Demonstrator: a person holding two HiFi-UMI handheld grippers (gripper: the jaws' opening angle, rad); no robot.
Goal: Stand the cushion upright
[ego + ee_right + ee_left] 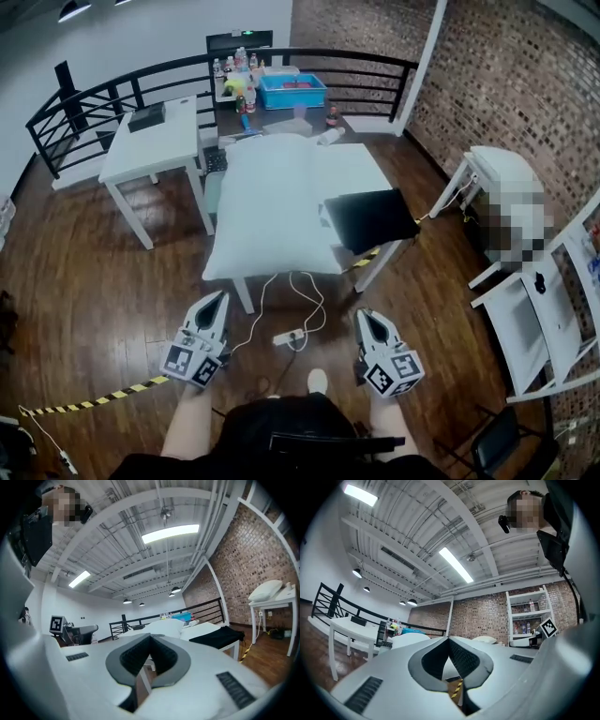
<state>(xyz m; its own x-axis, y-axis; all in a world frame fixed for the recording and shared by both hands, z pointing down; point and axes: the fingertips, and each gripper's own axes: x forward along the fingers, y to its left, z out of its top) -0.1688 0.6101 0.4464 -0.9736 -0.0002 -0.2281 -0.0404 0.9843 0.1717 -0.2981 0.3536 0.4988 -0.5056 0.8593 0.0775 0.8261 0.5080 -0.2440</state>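
The cushion (272, 206) lies flat on the white table (361, 169), well ahead of both grippers. The left gripper (216, 302) and the right gripper (367, 321) have jaws closed, empty.

The head view looks steeply down on the left hand-held gripper (222, 296) and right hand-held gripper (362, 316), the counter (361, 169) farther ahead. Each gripper view rides low behind its own jaws, facing roughly level; all three share the cushion (272, 206)
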